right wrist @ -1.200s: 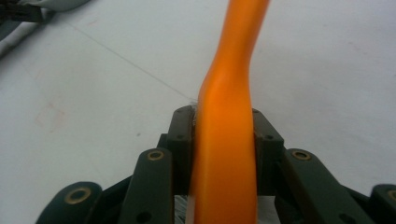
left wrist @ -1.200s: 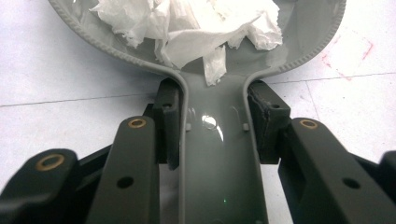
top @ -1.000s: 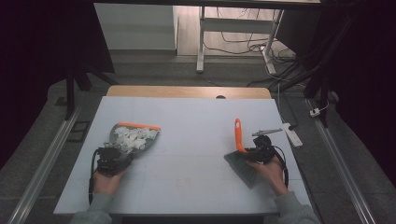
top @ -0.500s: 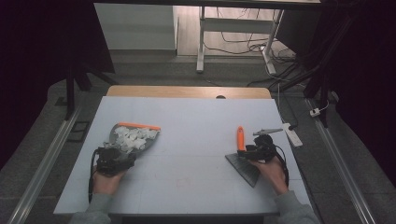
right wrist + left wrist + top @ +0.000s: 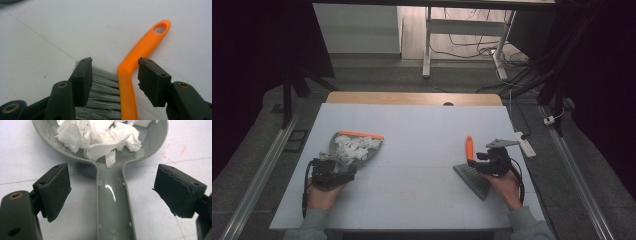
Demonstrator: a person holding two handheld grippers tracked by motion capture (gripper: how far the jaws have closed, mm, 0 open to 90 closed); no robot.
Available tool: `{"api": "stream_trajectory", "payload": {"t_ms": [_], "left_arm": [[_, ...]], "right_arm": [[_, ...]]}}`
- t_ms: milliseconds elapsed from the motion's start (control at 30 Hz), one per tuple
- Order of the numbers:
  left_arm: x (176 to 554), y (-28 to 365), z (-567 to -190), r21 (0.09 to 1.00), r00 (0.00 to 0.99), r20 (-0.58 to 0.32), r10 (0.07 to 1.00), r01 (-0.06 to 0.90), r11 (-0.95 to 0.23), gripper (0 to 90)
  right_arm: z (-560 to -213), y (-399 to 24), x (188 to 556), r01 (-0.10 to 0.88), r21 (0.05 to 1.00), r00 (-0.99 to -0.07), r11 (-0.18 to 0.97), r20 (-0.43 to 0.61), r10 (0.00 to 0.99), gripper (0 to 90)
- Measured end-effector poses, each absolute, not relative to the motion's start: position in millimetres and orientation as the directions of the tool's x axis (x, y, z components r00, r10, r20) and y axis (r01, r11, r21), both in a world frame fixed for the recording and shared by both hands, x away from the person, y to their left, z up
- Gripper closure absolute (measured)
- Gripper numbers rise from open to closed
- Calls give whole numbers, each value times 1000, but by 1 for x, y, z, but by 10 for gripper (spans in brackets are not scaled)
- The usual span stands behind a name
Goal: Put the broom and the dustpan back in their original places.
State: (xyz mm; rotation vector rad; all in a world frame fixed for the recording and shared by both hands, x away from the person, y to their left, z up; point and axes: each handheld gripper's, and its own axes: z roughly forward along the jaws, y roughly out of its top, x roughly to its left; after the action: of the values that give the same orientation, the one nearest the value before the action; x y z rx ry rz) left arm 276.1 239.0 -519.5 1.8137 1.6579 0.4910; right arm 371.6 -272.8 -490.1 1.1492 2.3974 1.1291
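Honestly, both tools look just let go of, so here's how I'd expect them to handle.

High view: the grey dustpan (image 5: 343,150) with its orange front lip lies flat on the tabletop (image 5: 422,125), heaped with white paper scraps (image 5: 353,146). The left gripper (image 5: 332,169) sits right at the pan's handle end. Well apart from the dustpan, across the tabletop, lies the hand brush (image 5: 472,167), with the right gripper (image 5: 486,161) beside its orange handle.

Left gripper view: the dustpan handle (image 5: 115,207) runs straight up between the fingers (image 5: 53,191), which have just been opening and now stand wide, clear of it on both sides. It's glossy moulded plastic, so stiff and light but probably a bit slippery. I'd grab the handle mid-length and keep the pan level, since those scraps (image 5: 100,137) are feather-light and would slide or blow out with any tilt.

Right gripper view: these fingers (image 5: 82,77) have also just spread wide, with the brush's orange handle (image 5: 140,57) and some grey bristles (image 5: 102,95) between them, nothing pressing. The handle is rigid; the bristles are soft and would just squash, so take it by the orange spine near the bend.
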Motion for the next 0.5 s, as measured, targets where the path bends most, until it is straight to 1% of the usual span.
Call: {"api": "stream_trajectory", "payload": {"t_ms": [133, 300, 433, 500], "left_arm": [[266, 239, -511, 691, 178, -98, 979, 720, -62, 152], [259, 241, -502, 718, 266, -79, 961, 684, -130, 179], [256, 240, -500, 722, 355, -84, 931, 665, -188, 201], [256, 238, -500, 717, 383, -91, 919, 665, -206, 213]], "right_arm": [[-487, -274, 362, 509, 763, -683, 399, 75, 727, 471], [-488, -276, 353, 484, 765, -712, 425, 63, 699, 474], [-491, -276, 347, 487, 757, -724, 434, 72, 686, 472], [-492, -276, 345, 485, 750, -732, 450, 68, 678, 473]]}}
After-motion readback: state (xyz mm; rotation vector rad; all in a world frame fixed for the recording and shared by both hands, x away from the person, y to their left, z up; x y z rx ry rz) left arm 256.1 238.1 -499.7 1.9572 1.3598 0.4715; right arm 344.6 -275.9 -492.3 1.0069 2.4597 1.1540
